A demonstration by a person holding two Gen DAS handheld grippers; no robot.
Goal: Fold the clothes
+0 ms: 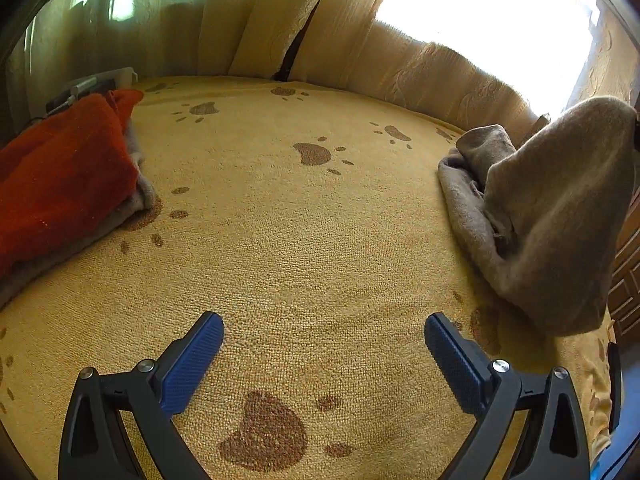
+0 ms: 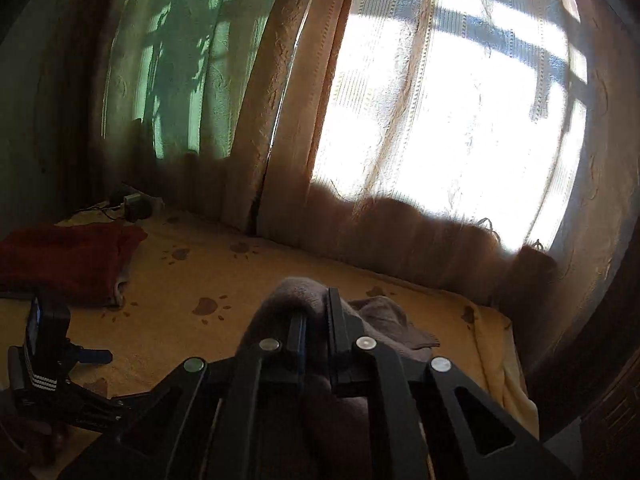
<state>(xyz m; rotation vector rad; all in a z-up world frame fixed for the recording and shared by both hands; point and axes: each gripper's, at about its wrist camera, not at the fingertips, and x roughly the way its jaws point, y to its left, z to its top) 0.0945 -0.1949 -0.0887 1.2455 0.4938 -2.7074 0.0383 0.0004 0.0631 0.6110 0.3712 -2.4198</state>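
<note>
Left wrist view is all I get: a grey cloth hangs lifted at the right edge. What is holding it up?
Observer: The right gripper; its fingers are shut on the grey cloth.
Operator: Is all of it off the bed?
Observer: No, part still lies bunched on the yellow bedspread beyond the fingers.
Operator: And the window behind?
Observer: Through the curtain, shadows of window bars show.

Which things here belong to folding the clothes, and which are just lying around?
For the job:
- grey-brown garment, pinched in the right gripper
- folded red garment
- left gripper, open and empty

Just lying about:
- dark device with a cable
- curtains
- paw-print blanket
</note>
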